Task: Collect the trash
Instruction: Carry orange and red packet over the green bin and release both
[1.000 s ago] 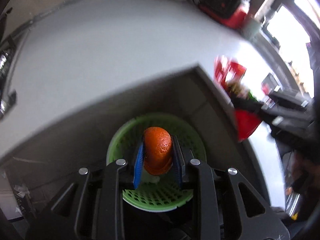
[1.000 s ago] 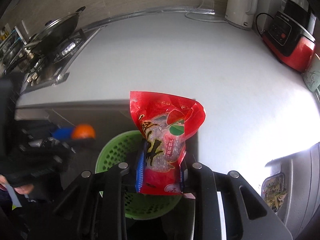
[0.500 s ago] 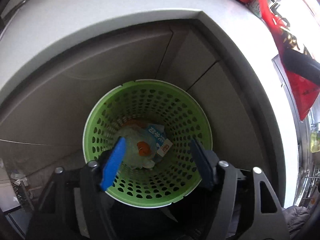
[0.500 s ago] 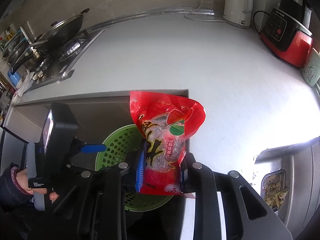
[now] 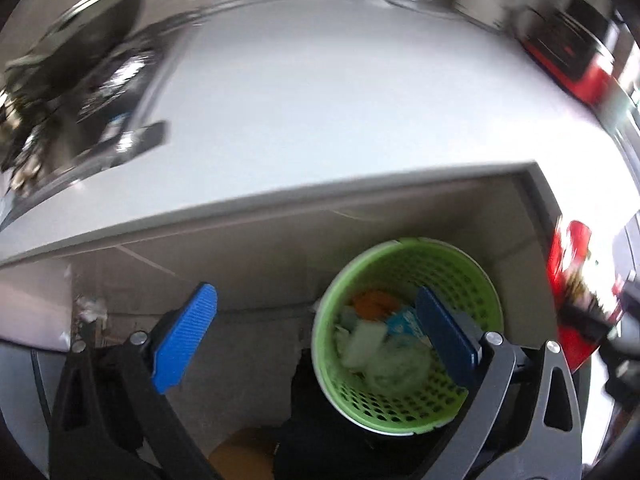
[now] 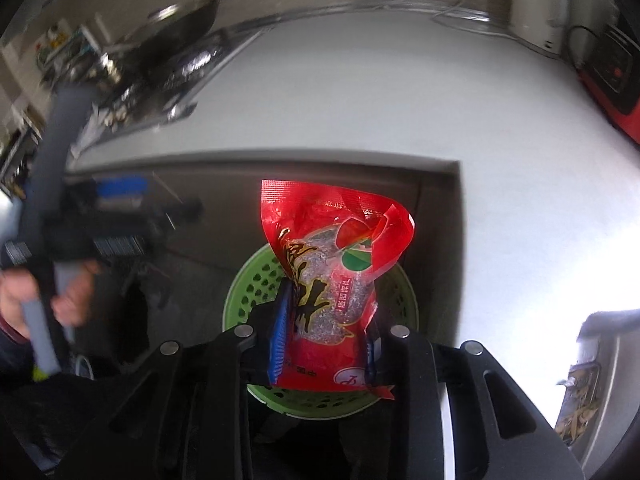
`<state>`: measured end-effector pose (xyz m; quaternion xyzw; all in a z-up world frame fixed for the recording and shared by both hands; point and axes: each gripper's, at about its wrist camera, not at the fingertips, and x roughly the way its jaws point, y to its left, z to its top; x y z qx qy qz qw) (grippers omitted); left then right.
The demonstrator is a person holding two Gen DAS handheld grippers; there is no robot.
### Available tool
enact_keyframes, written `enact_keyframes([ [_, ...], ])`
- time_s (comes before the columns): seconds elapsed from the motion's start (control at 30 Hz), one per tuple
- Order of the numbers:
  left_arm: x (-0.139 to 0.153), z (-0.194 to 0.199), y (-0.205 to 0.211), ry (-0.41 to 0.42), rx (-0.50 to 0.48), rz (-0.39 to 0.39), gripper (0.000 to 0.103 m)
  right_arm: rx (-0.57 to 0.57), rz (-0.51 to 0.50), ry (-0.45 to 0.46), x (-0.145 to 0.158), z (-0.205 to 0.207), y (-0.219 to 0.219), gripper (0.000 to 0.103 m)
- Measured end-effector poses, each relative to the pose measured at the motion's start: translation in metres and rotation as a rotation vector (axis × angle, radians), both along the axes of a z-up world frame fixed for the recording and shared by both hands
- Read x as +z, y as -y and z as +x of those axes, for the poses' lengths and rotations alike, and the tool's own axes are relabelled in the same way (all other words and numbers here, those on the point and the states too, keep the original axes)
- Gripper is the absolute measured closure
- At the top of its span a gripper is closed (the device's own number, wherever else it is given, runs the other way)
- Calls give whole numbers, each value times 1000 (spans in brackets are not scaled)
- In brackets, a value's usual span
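One green basket (image 6: 244,292), one red snack bag (image 6: 332,280), two grippers (image 5: 316,344).

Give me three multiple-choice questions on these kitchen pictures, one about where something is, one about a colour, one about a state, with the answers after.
1. Where is the red snack bag?
A. Lying on the counter
B. Between the fingers of the right hand-held gripper, above the basket
C. At the bottom of the basket

2. What colour is the perforated basket?
A. Green
B. Blue
C. White

3. How is the left hand-held gripper?
A. Clamped on an orange
C. Holding the basket's rim
B. Wide apart, with nothing between its fingers

Answers:
1 B: the right wrist view shows the bag between the blue pads, with the basket below it.
2 A: its wall is green in both views.
3 B: its jaws are opening and empty, and an orange thing lies in the basket.
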<state>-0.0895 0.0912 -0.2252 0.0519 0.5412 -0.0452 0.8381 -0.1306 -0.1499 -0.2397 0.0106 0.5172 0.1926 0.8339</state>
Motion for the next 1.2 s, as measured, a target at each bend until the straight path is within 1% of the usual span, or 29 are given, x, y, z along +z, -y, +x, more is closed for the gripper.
enact_keyframes([
  [0.07,8,3,-13,13,30,-9,8,26,-25,-16,-9,2,-8,68],
  [0.2,19,3,-30,38,56,-16,8,79,-74,-45,-30,6,-26,67],
  [0.3,16,4,-33,42,65,-14,8,105,-108,-68,-46,10,-35,59],
  [0.33,16,5,-34,43,65,-17,8,114,-130,-75,-51,11,-39,54],
  [0.37,16,4,-35,42,63,-18,8,125,-153,-84,-56,12,-43,46],
  [0.43,15,4,-34,41,59,-9,8,143,-172,-91,-62,13,-49,41],
  [0.47,15,4,-34,39,57,-6,8,144,-174,-95,-64,13,-50,37],
  [0.5,14,4,-34,37,55,-6,8,143,-178,-102,-66,14,-52,36],
  [0.6,13,4,-32,32,49,-7,8,144,-191,-105,-68,16,-54,27],
  [0.67,13,5,-32,29,47,-8,8,143,-190,-100,-66,16,-52,19],
  [0.87,14,8,-32,28,47,-14,8,133,-192,-96,-63,18,-50,12],
  [1.0,16,7,-29,42,42,12,8,127,-186,-100,-64,19,-52,12],
  [1.2,25,6,-25,74,30,13,8,116,-183,-86,-60,20,-52,11],
])
